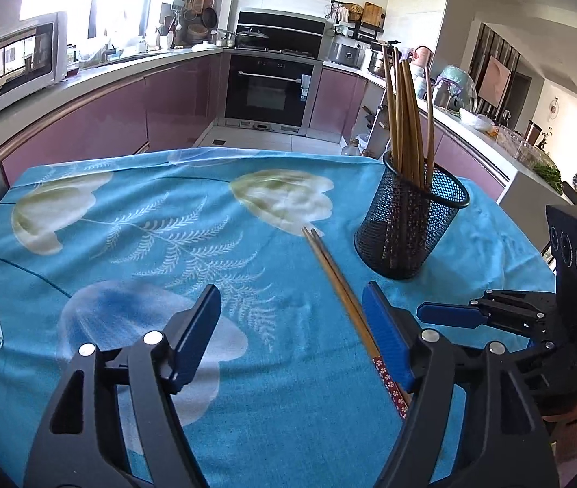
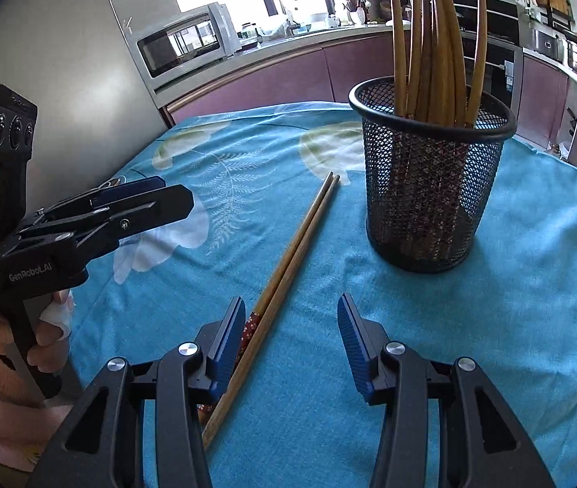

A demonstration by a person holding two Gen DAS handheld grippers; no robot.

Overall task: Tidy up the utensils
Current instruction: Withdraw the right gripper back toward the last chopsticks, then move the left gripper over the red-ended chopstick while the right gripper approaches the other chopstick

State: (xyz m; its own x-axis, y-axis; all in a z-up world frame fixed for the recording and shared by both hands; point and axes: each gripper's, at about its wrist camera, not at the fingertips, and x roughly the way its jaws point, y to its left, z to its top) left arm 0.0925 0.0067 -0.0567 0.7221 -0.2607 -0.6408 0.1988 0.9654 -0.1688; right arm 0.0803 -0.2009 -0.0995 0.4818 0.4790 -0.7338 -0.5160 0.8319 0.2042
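Left tongs (image 1: 290, 321) gape wide, chopstick pair (image 1: 339, 288) hugging their right pad, long axis running toward the bench's far edge. Right tongs (image 2: 290, 335) half-spread, empty; chopsticks by the left pad, mesh holder (image 2: 430, 183) beyond. Right looks nearer.

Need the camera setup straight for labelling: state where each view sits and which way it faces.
Left wrist: on the left gripper, angled down over the blue tablecloth toward the oven; the right gripper shows at right.
Right wrist: on the right gripper, facing the mesh cup; a hand holds the left gripper at left.
Shared: loose chopsticks, cup, cloth.
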